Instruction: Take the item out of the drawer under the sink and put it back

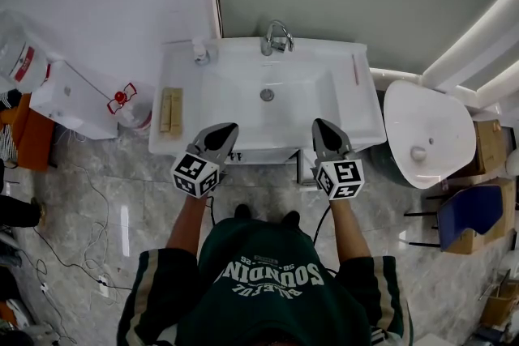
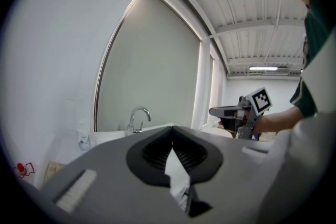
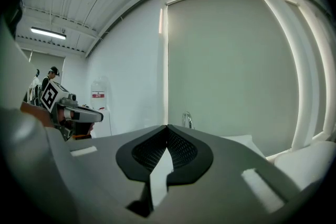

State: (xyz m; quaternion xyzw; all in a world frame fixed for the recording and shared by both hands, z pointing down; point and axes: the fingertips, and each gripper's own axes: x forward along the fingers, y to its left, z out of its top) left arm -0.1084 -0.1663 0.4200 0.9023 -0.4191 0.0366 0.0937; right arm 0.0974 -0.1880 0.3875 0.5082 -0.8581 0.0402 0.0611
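Note:
I stand before a white sink (image 1: 340,105) with a chrome faucet (image 1: 276,37) at its back. Both grippers hover level above its front rim, pointing at the wall. My left gripper (image 1: 229,128) is shut with nothing between its jaws, and in its own view (image 2: 172,128) the tips meet. My right gripper (image 1: 317,124) is also shut and empty, its tips touching in the right gripper view (image 3: 167,126). Only a strip of the cabinet front (image 1: 259,156) under the sink shows; I cannot make out the drawer or any item in it. Each gripper view shows the faucet (image 2: 137,116) (image 3: 186,118) ahead.
A white toilet (image 1: 426,134) stands right of the sink, with a blue chair (image 1: 469,211) beyond it. A wooden holder (image 1: 171,109) lies on the sink's left ledge. A white box (image 1: 77,101) and a water bottle (image 1: 20,57) are at the left. Cables (image 1: 81,247) trail over the floor.

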